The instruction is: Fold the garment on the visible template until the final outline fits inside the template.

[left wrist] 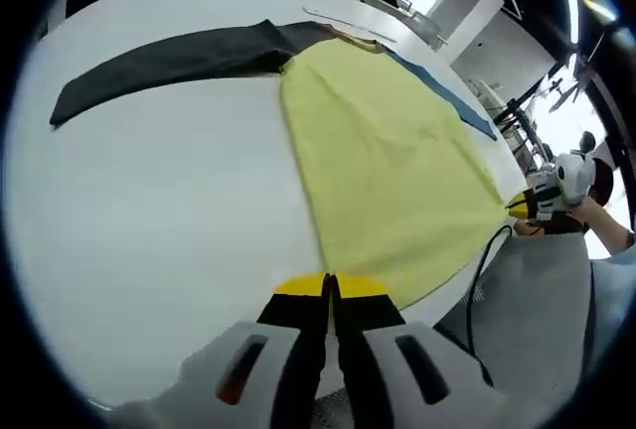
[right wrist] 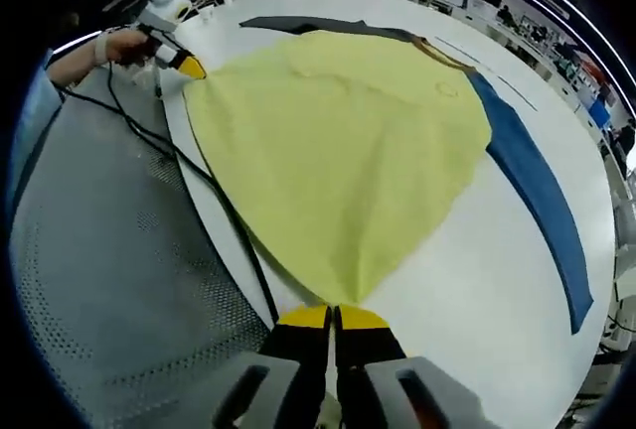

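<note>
A yellow garment lies spread flat on the white round table, collar at the far side. Its dark grey sleeve stretches one way and its blue sleeve the other. My left gripper is shut on one bottom corner of the hem at the table edge. My right gripper is shut on the other bottom corner, so the hem is pulled taut between them. Thin lines are marked on the table beyond the collar.
A black cable hangs along the table edge over the grey perforated floor. A person's hand holds each gripper. Desks and people stand far behind the table.
</note>
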The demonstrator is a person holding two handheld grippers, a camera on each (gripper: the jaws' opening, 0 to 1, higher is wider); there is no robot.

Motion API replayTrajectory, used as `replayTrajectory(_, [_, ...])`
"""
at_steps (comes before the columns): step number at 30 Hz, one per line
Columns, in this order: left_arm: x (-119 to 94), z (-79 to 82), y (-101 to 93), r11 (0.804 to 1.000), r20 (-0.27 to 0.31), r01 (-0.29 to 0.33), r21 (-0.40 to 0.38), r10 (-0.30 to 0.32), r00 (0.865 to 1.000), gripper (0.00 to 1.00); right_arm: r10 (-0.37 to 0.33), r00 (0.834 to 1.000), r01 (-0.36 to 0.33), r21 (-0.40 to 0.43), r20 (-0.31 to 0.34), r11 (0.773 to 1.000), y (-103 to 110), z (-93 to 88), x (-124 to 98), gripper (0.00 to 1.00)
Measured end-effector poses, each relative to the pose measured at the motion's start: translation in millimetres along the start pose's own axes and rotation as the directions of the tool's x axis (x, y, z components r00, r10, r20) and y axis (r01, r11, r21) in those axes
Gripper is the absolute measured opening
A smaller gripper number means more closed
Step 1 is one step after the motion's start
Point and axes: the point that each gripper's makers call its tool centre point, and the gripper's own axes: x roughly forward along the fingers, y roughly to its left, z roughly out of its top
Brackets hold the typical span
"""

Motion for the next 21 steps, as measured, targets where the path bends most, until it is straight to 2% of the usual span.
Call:
replayTrajectory(5, [0,0.3,-0.6,1.0,0.003,0.005,-0.009,-0.005,1.0,0.0,0.007,1.0,-0.007,0.001,-0.004,1.0,1,-0.8,1,0.0])
replayTrajectory(8, [-1,0.6,0.0,1.0,0.009,0.014,0.01,-0.014,1.0,0.0,0.028,1.0,-0.028,-0.011,-0.008,1.0,4,-1.9,0,0.01])
replayTrajectory(10, [-2,0.8,-1.7,1.0,0.017,0.021,0.018,-0.022,1.0,0.04,0.053,0.999,-0.053,-0.009,0.003,0.999,8,-1.1,-1,0.13])
replayTrajectory(12, [-4,3.7,-4.5,0.999,0.041,0.043,0.01,-0.043,0.998,0.13,0.058,0.998,-0.059,0.004,0.026,0.998,8,1.5,-4,0.27])
replayTrajectory(14, [-7,8.1,-7.6,0.998,0.07,0.051,0.037,-0.054,0.996,0.26,0.05,0.998,-0.05,-0.006,0.044,0.999,4,3.4,-7,0.4])
replayTrajectory(16, [-9,10.4,-11.3,0.996,0.082,0.067,0.062,-0.072,0.994,0.37,0.053,0.995,-0.055,0.019,0.084,0.998,2,8.7,-10,0.61])
replayTrajectory(17, [-10,13.3,-13.6,0.994,0.097,0.077,0.077,-0.085,0.992,0.43,0.042,0.992,-0.046,0.035,0.117,0.998,-2,13.0,-11,0.71])
replayTrajectory(18, [-10,18.9,-17.2,0.991,0.127,0.093,0.1,-0.105,0.986,0.49,0.04,0.992,-0.045,0.043,0.118,0.998,-4,12.8,-12,0.79])
replayTrajectory(19, [-11,21.5,-17.5,0.99,0.143,0.092,0.103,-0.106,0.984,0.58,0.032,0.991,-0.039,0.056,0.129,0.998,-8,14.2,-14,0.82])
replayTrajectory(21, [-12,25.0,-19.3,0.989,0.161,0.099,0.109,-0.115,0.98,0.67,0.019,0.988,-0.032,0.084,0.152,0.996,-13,17.3,-16,0.85])
